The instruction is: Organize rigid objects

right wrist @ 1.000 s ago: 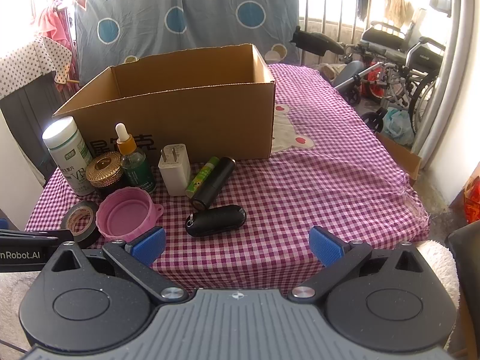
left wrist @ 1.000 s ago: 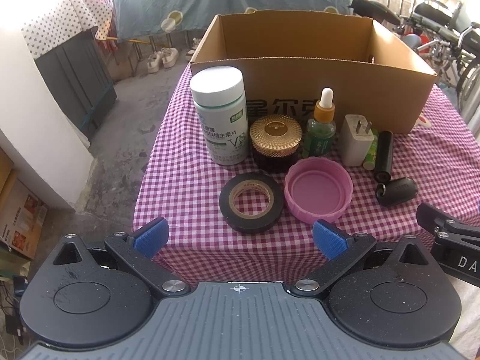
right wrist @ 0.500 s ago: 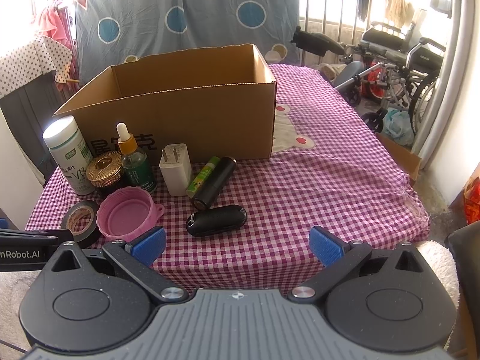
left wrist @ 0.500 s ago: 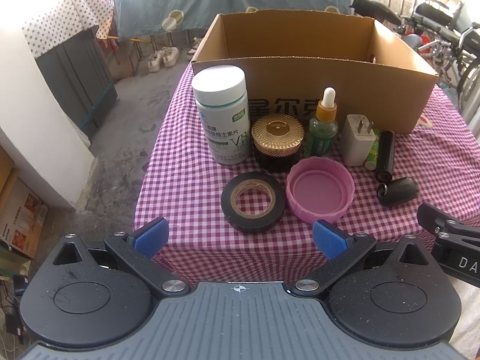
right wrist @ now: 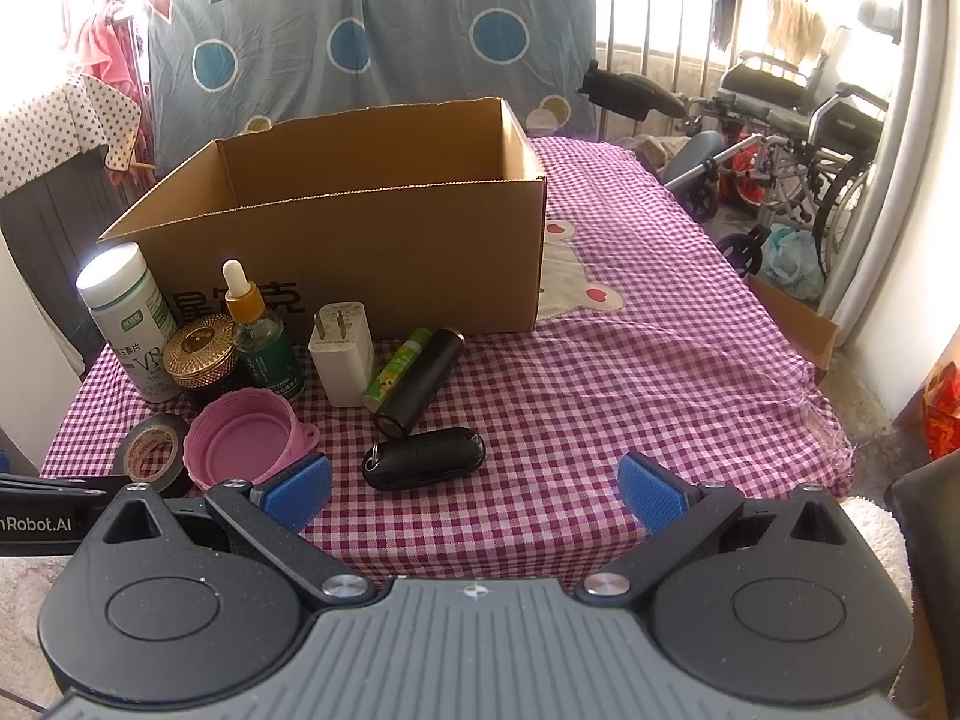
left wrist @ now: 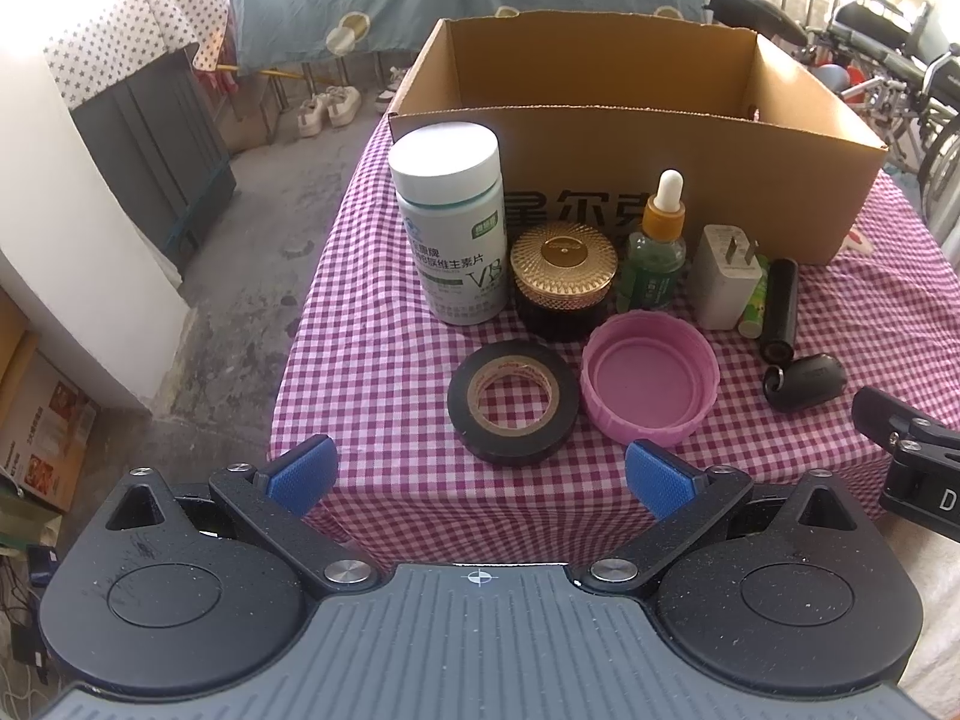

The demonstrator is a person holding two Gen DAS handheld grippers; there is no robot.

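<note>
An open cardboard box [left wrist: 660,174] [right wrist: 360,240] stands on the checked table. In front of it are a white pill bottle [left wrist: 450,222] [right wrist: 129,318], a gold-lidded jar [left wrist: 563,276] [right wrist: 201,357], a green dropper bottle [left wrist: 657,246] [right wrist: 261,336], a white charger plug [left wrist: 723,285] [right wrist: 342,354], a green tube [right wrist: 399,369], a black cylinder [left wrist: 780,306] [right wrist: 423,384], a black key fob [left wrist: 807,381] [right wrist: 423,457], a pink lid [left wrist: 651,384] [right wrist: 243,441] and a black tape roll [left wrist: 513,402] [right wrist: 153,450]. My left gripper [left wrist: 477,477] is open at the table's near edge, just short of the tape. My right gripper [right wrist: 474,489] is open, just short of the key fob.
The pink checked tablecloth [right wrist: 630,360] is bare to the right of the box. A wheelchair [right wrist: 798,138] and metal railing stand at the right. A grey cabinet [left wrist: 156,138] and shoes [left wrist: 327,108] sit on the floor to the left. A blue patterned sheet [right wrist: 372,30] hangs behind.
Both grippers have crept slightly forward toward the objects; nothing on the table moved and both stay open.
</note>
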